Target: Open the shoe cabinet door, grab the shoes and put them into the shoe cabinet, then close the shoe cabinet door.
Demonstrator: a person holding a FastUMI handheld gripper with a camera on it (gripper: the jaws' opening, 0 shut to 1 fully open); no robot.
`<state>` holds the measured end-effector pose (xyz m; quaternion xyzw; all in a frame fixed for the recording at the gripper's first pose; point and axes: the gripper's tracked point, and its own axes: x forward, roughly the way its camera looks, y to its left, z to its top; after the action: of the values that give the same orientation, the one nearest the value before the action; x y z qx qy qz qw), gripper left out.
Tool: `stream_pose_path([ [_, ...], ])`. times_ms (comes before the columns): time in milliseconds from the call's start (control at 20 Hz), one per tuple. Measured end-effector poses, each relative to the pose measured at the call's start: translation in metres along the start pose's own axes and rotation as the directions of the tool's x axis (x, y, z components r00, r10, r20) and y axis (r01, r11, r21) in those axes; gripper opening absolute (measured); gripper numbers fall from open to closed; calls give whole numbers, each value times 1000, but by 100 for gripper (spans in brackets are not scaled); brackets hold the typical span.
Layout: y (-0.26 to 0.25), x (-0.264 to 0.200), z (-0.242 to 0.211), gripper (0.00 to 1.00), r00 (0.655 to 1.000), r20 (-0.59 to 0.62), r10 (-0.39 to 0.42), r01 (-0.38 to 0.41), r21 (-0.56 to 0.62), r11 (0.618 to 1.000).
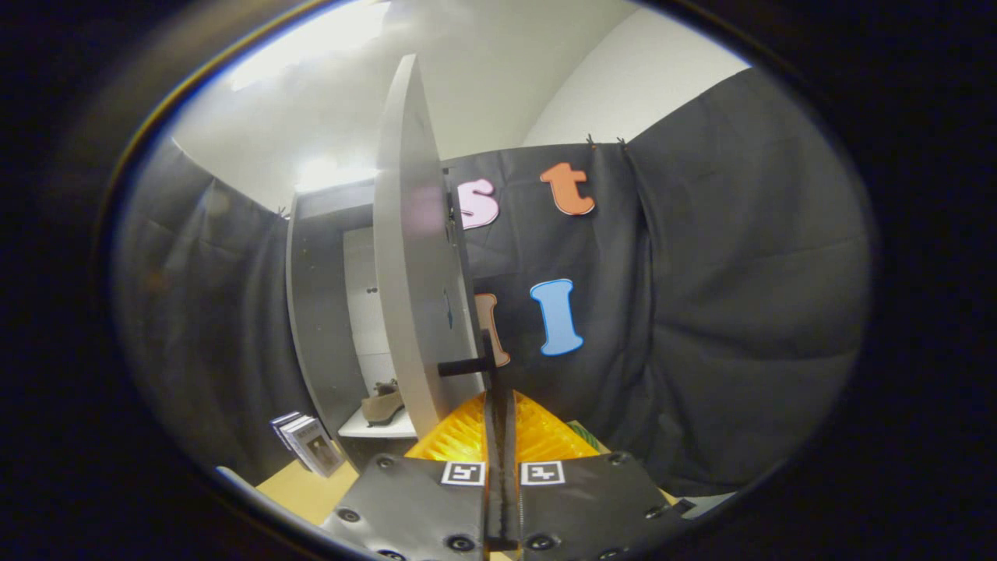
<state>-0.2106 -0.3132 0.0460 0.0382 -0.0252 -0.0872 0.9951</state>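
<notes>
1. Gripper [498, 405]: I read its two fingers as pressed together on the thin dark bar of the door handle [477, 363], which rises from between them; a short stub ties that bar to the door.
2. Shoe cabinet door [413, 257]: a flat, smooth, pale grey panel with a rounded top edge, seen nearly edge-on and standing open, just ahead of the fingers.
3. Shoe cabinet [323, 312]: a grey carcass to the left and beyond the door, with a white inner back and a white shelf.
4. Shoe [383, 405]: tan, soft-looking, low in shape, already resting on that shelf inside the cabinet.
5. Step in hand, as I judge it: closing the door. The next move calls for swinging the handle leftward in an arc around the hinge, keeping the grip firm.
6. Small boxes [308, 442]: leaning on the wooden floor near the cabinet's left foot.
</notes>
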Motion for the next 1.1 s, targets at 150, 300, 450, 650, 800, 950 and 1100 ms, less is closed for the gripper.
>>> stream_pose_path([
  [150, -13, -3, -1, 2, 999, 2, -41, 41, 9, 999],
  [300, -35, -15, 1, 2, 995, 9, -98, 97, 22, 995],
  [450, -42, -22, -1, 2, 993, 9, -117, 116, 28, 993],
  [650, -34, -33, 7, 2, 994, 37, -107, 106, 21, 994],
  [800, -11, -41, 13, 2, 996, 63, -66, 65, 10, 998],
  [950, 25, -39, 10, 2, 998, 65, 16, -16, 1, 1000],
  [1100, 59, -36, 0, 2, 994, 39, 104, -104, 0, 995],
])
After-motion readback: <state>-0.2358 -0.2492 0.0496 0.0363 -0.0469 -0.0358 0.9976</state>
